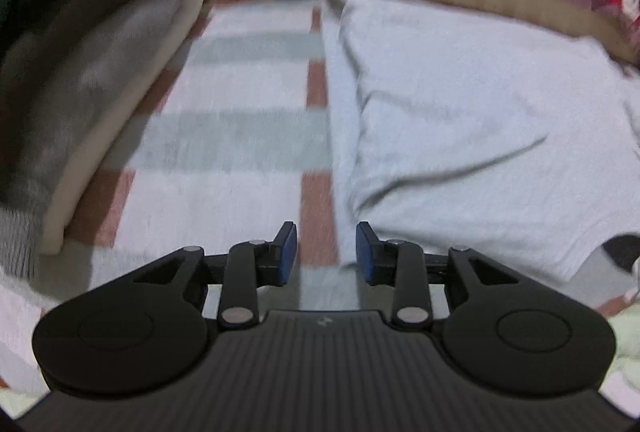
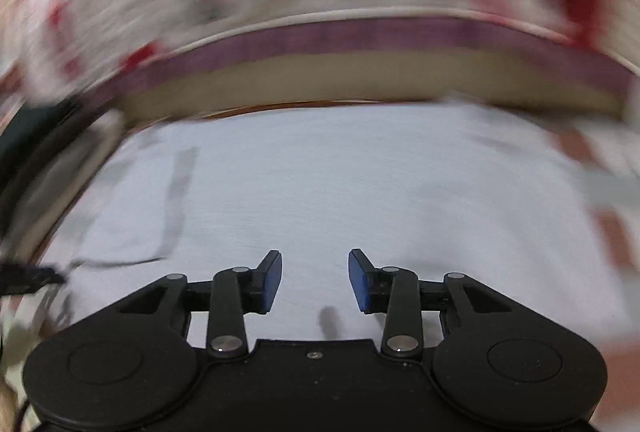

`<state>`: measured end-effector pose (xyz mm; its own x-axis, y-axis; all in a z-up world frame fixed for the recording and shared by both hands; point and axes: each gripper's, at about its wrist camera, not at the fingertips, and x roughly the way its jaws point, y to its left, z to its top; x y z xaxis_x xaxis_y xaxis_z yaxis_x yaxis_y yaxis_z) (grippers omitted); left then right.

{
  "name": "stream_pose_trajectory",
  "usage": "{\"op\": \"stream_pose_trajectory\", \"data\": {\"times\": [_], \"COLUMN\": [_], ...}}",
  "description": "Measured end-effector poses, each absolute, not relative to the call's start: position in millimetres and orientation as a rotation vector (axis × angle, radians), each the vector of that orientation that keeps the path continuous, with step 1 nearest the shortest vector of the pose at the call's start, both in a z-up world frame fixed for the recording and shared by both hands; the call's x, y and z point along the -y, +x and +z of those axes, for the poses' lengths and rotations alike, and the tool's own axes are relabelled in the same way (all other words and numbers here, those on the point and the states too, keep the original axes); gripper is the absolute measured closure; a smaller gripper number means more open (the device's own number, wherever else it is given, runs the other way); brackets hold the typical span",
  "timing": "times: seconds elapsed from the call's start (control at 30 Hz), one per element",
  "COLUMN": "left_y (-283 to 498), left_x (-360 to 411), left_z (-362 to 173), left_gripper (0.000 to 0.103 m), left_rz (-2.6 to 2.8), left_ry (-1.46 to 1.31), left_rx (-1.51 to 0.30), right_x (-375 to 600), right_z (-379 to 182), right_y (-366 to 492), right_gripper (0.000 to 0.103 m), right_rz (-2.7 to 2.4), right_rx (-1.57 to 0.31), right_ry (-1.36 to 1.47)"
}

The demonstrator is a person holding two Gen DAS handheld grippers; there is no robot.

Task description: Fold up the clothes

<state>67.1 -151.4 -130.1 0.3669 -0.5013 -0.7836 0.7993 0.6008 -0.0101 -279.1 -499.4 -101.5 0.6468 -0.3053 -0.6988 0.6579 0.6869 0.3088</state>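
Pale grey jersey, one soft creased garment (image 1: 460, 104), lies just ahead and right of your left tool (image 1: 326, 252), its edge running between the parted blue pads, which grip nothing. Your right tool (image 2: 315, 280) hangs over the same cloth, also parted and empty. One folded stack (image 1: 80, 64) sits upper left on the checked bed cover (image 1: 224, 104).
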Motion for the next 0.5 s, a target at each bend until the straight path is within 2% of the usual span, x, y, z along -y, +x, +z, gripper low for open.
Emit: {"op": "stream_pose_trajectory", "data": {"times": [0.13,0.2,0.3,0.43,0.5], "left_y": [57,54,46,15,-8], "left_x": [149,152,168,203,226], "left_z": [-115,-112,-108,-93,-84], "left_gripper": [0.071,0.071,0.071,0.071,0.066], "left_rz": [-0.855,-0.866,-0.915,-1.049,-1.144], "left_ry": [0.394,0.393,0.408,0.414,0.404], "left_rx": [-0.706,-0.672,-0.633,-0.632,-0.619], "right_x": [521,531,540,551,557], "right_z": [-117,-127,-146,-170,-183], "right_y": [-361,-393,-415,-431,-437], "right_gripper": [0.06,0.056,0.049,0.049,0.049], "right_rz": [-0.709,-0.746,-0.805,-0.916,-0.904], "right_rx": [-0.526,-0.45,-0.401,-0.35,-0.308], "right_ry": [0.865,0.994,1.097,1.154,1.192]}}
